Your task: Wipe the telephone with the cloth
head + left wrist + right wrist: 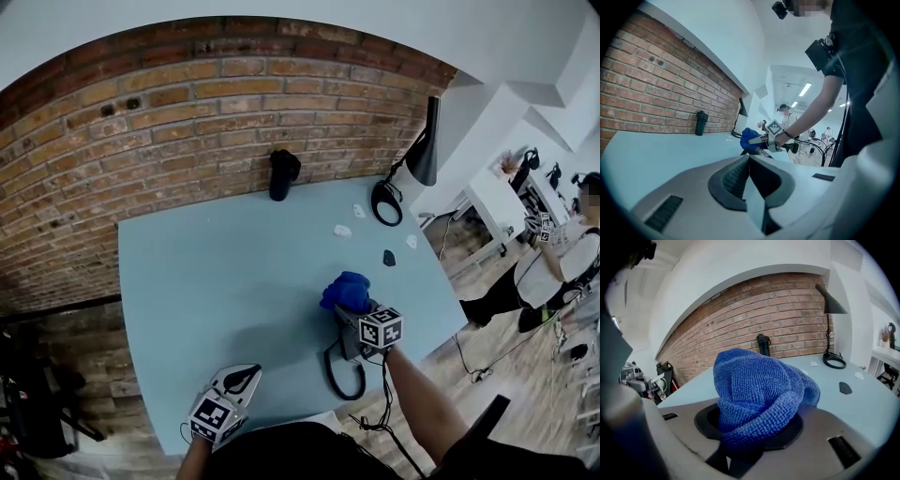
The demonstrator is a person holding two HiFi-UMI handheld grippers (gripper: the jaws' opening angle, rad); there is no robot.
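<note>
In the head view a dark grey telephone [348, 341] with a looped black cord [343, 377] sits near the front right of the light blue table [216, 281]. My right gripper [353, 306] hovers over the telephone's far end, shut on a bunched blue cloth [345, 289]. That cloth [757, 394] fills the right gripper view and bulges out of the jaws; the telephone is hidden there. My left gripper [246, 378] rests at the table's front edge, left of the telephone, its fingertips together with nothing between them. The left gripper view shows the cloth [749, 139] ahead.
A black cylinder [283, 174] stands against the brick wall at the back. A black desk lamp [424, 141] with a ring base [386, 202] is at the back right corner, near small white scraps [342, 231] and a small dark piece [389, 257]. A person [562, 253] stands far right.
</note>
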